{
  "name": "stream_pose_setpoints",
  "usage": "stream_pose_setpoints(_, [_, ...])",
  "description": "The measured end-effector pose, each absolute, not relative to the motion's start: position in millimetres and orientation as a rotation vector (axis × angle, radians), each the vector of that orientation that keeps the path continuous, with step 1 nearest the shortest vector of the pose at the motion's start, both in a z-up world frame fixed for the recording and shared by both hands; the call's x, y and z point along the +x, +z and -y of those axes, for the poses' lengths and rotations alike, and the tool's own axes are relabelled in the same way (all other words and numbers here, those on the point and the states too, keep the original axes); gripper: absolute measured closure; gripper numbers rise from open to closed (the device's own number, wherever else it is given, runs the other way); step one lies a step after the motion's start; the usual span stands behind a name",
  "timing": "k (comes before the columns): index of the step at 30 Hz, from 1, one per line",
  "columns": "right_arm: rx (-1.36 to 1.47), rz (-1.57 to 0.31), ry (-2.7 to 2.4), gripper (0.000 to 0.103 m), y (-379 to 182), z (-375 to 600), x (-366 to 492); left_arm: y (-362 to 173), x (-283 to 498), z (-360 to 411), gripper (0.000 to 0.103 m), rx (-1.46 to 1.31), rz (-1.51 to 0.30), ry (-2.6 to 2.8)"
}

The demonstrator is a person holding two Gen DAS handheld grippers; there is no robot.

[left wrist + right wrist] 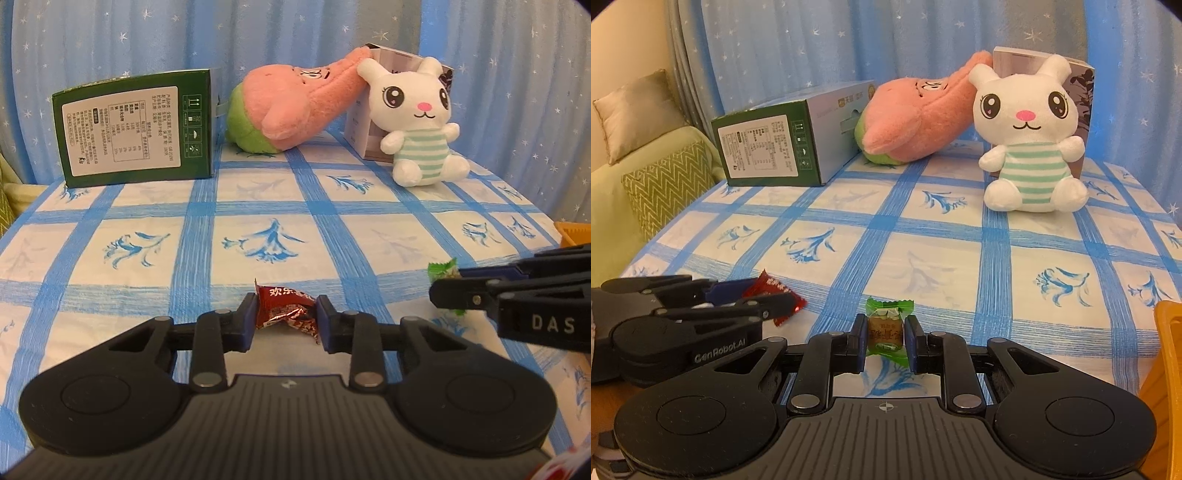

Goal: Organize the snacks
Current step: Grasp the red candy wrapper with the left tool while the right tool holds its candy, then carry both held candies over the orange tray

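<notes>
Red-wrapped candy (287, 311) pinched in left gripper (286, 317) above checked surface (207, 225); green-wrapped candy (886, 326) clamped in right gripper (885, 341) alongside.

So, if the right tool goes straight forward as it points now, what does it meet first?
The right tool is already closed on the green-wrapped candy. Beyond it, bare checked tablecloth; probably the white plush rabbit next, slightly right, though depth is unclear.
</notes>
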State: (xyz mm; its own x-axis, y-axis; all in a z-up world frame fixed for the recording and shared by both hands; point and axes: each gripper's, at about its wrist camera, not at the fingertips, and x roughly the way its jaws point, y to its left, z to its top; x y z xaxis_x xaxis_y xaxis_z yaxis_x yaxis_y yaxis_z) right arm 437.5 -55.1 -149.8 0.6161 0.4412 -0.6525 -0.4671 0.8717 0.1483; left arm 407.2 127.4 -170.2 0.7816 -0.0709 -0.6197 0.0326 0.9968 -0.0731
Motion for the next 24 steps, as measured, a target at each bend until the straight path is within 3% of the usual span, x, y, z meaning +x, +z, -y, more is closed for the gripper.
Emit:
stream_pose_setpoints(12, [0.007, -0.722, 0.489, 0.082, -131, 78, 414, -153, 379, -113, 0.073, -0.100, -0.683, -0.070])
stream_pose_setpoints(24, [0.075, -0.693, 0.425, 0.082, -100, 112, 336, -119, 305, -97, 0.073, -0.208, -0.672, -0.030])
